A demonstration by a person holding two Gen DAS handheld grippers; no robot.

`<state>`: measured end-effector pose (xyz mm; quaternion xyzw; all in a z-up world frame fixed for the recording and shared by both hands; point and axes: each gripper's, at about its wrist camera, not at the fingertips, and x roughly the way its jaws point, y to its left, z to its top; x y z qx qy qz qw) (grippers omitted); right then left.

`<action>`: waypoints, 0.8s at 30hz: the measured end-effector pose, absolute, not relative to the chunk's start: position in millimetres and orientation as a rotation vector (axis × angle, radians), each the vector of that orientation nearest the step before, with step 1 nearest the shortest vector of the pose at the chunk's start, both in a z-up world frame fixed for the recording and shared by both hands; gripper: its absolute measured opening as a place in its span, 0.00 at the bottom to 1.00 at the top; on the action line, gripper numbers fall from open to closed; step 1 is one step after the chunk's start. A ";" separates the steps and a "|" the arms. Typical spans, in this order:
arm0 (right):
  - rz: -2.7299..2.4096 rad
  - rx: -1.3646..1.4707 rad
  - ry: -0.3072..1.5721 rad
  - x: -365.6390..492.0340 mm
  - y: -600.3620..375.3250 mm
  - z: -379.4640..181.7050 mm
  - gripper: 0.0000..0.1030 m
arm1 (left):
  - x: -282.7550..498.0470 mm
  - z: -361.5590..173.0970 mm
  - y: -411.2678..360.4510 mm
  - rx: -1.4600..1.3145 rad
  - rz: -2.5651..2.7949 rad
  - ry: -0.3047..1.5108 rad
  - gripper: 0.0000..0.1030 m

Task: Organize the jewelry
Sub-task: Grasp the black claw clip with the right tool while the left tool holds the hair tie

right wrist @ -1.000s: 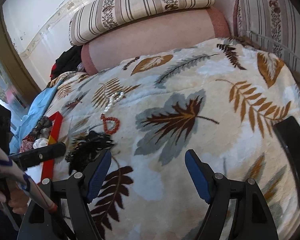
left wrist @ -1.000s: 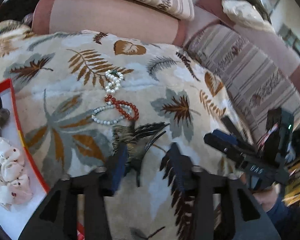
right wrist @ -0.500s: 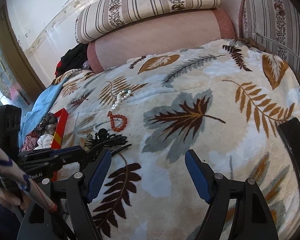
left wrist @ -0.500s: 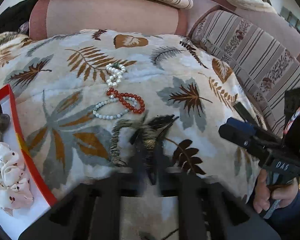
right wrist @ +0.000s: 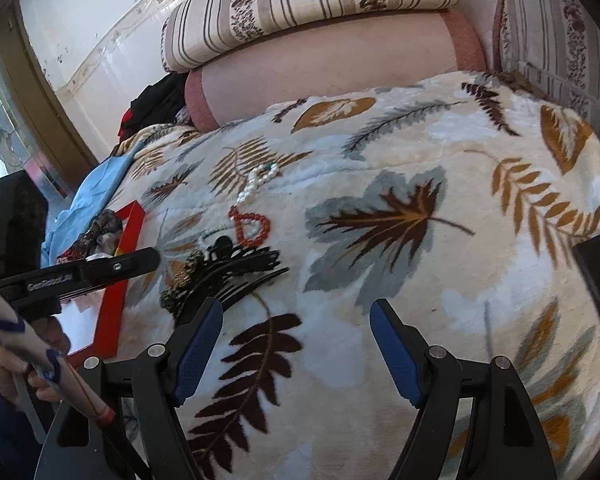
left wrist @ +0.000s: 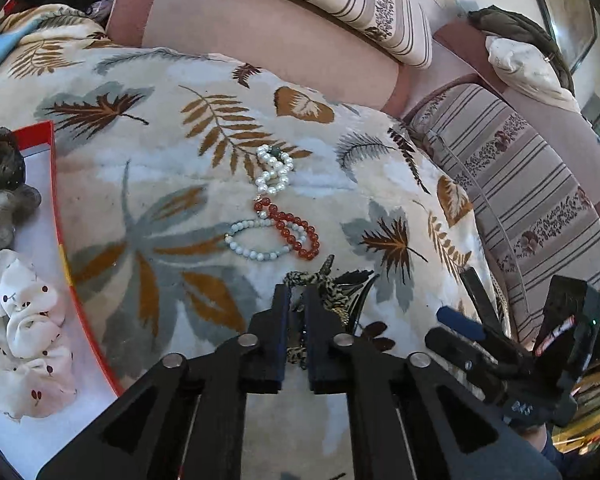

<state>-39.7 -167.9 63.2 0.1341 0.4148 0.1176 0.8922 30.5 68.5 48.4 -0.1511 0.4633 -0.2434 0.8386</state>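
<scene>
1. left wrist view: the left gripper point(left wrist: 296, 312) has its jaws pinched together on the leopard-print hair tie point(left wrist: 324, 284), which lies on the leaf-print blanket point(left wrist: 148, 184) tangled with a black hair claw point(left wrist: 356, 280). the tie sits right at the fingertips and trails up and to the right from them. the red-rimmed tray point(left wrist: 56, 200) lies off to the left, holding a white scrunchie point(left wrist: 24, 332) and a dark scrunchie point(left wrist: 0, 176), so the carry would likely swing leftward. just beyond the tie, a red bead bracelet point(left wrist: 296, 228) overlaps a pale bead bracelet point(left wrist: 256, 244), with a pearl strand point(left wrist: 274, 172) farther up. the right gripper point(left wrist: 468, 308) waits at the right with small white lettering on its body, too blurred to read.

2. right wrist view: the right gripper point(right wrist: 296, 344) stands wide apart over bare blanket, holding nothing. the left gripper point(right wrist: 152, 256) is far nearer the tie point(right wrist: 180, 280). its side reads roughly "genrobot".
</scene>
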 end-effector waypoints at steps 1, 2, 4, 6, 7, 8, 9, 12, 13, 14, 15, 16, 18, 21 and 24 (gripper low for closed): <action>0.266 0.290 0.866 -39.4 -164.7 62.3 0.78 | 31.0 49.9 70.2 -0.331 -0.504 0.971 0.09; 0.289 0.297 0.877 -39.0 -159.5 61.0 0.78 | 31.4 51.2 73.3 -0.342 -0.503 0.963 0.09; 0.322 0.295 0.893 -37.9 -147.2 58.8 0.79 | 31.9 53.8 77.9 -0.360 -0.505 0.953 0.11; 0.348 0.276 0.914 -35.9 -131.0 55.8 0.79 | 32.2 56.5 81.6 -0.365 -0.493 0.940 0.13; 0.361 0.261 0.926 -34.3 -121.9 54.8 0.79 | 32.4 57.2 82.2 -0.361 -0.492 0.939 0.13; 0.372 0.241 0.931 -32.7 -112.0 54.1 0.79 | 32.4 57.5 82.8 -0.358 -0.490 0.939 0.13; 0.370 0.223 0.933 -31.1 -105.4 53.4 0.79 | 32.1 57.7 83.9 -0.357 -0.489 0.938 0.14; 0.358 0.153 0.941 -22.1 -87.5 47.2 0.78 | 32.9 57.6 84.8 -0.352 -0.493 0.941 0.14; 0.345 0.125 0.955 -18.4 -83.8 41.8 0.75 | 33.0 57.3 85.1 -0.351 -0.492 0.941 0.14; 0.330 0.110 0.962 -16.3 -83.6 38.6 0.52 | 32.9 57.4 85.3 -0.350 -0.492 0.941 0.14; 0.322 0.107 0.967 -14.7 -85.8 36.6 0.26 | 32.9 57.3 85.5 -0.352 -0.494 0.942 0.14; 0.298 0.096 0.979 -12.9 -89.7 35.2 0.18 | 32.9 57.5 85.6 -0.353 -0.499 0.943 0.14; 0.186 -0.009 0.951 -13.2 -102.0 40.8 0.11 | 32.7 57.8 84.8 -0.347 -0.504 0.944 0.14; -0.038 -0.307 0.812 -21.9 -108.4 53.6 0.10 | 32.2 57.5 81.6 -0.341 -0.511 0.945 0.15; -0.104 -0.304 0.766 -21.1 -131.6 60.9 0.10 | 32.5 55.1 77.7 -0.328 -0.514 0.953 0.15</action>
